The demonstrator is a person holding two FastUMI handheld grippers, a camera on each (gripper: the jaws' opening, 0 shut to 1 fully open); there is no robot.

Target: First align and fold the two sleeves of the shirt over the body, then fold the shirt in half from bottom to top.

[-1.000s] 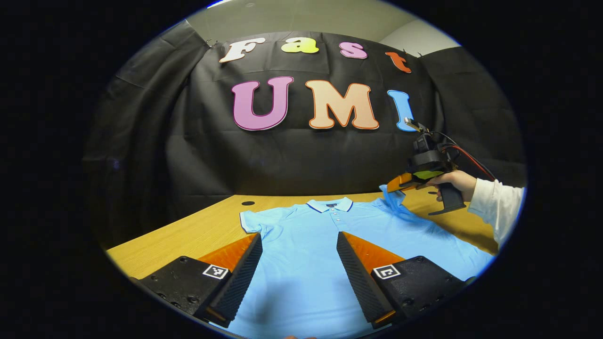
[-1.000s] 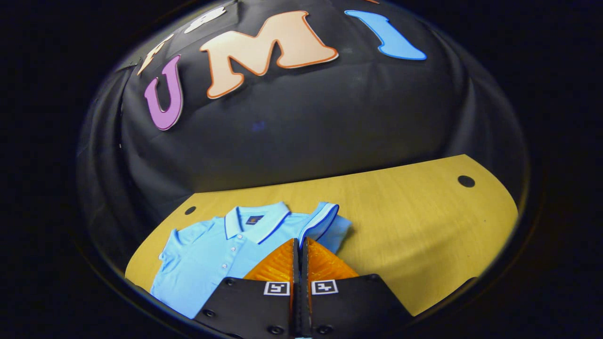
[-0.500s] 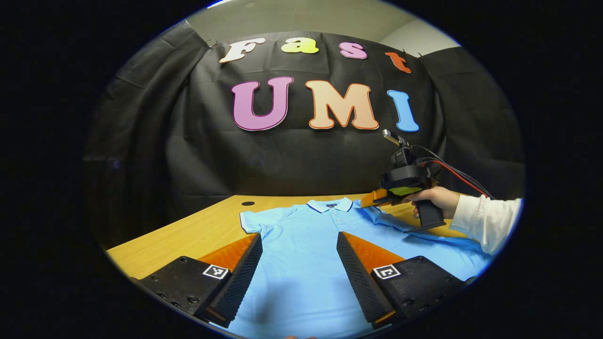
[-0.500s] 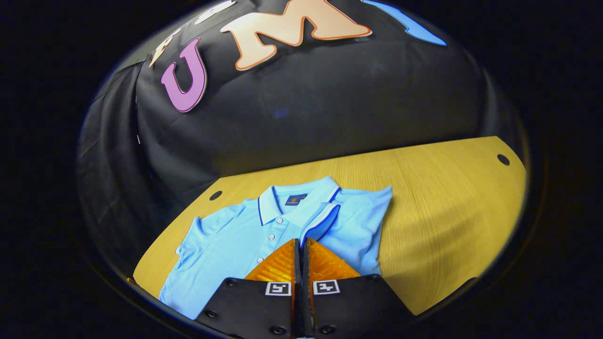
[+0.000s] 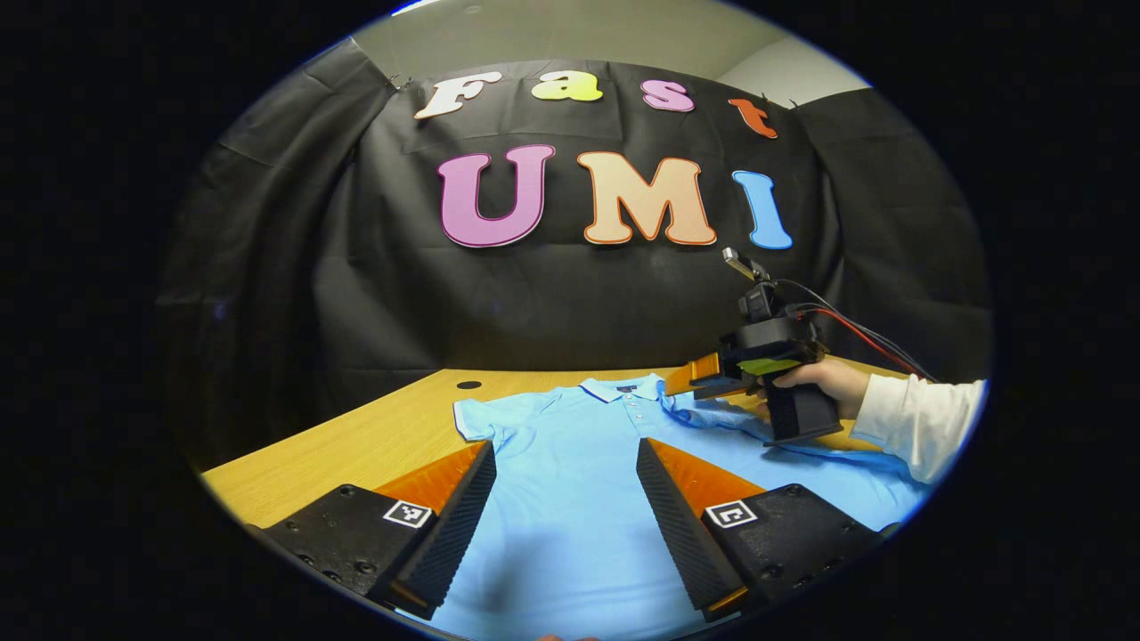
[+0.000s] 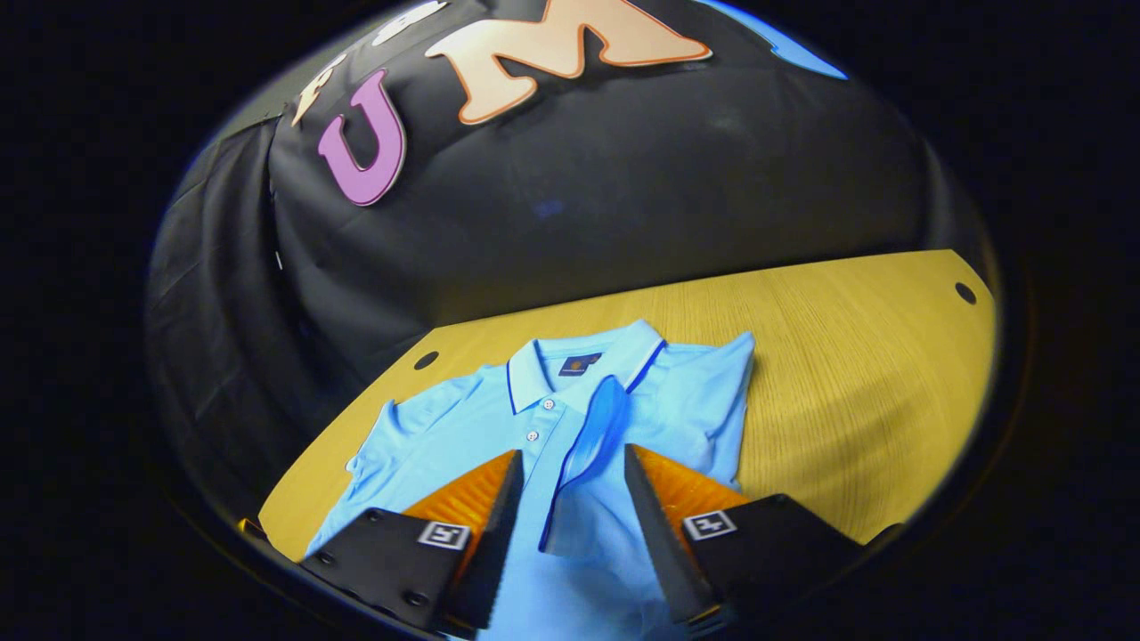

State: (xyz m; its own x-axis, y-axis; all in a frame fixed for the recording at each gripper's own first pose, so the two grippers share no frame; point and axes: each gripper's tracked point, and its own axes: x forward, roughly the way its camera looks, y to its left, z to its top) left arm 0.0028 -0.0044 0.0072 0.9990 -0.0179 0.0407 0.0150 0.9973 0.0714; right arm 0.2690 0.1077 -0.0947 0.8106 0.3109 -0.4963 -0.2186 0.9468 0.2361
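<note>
Wooden tabletop carries a light-blue polo shirt; 1 sleeve is folded over the body. Left hand-held gripper and right hand-held gripper are held spread above it.

Shirt lies flat on the worktop, collar at the far end, toward the booth wall.

Left gripper: jaws spread, shirt body between and beyond them; one sleeve ahead of the left jaw.

Right gripper: jaws apart, the folded-over sleeve lying on the shirt body between them, collar just beyond. Bare worktop lies right of the right jaw.

In the left gripper view, the right gripper sits ahead-right, over the shirt's shoulder, held by a hand.
</note>
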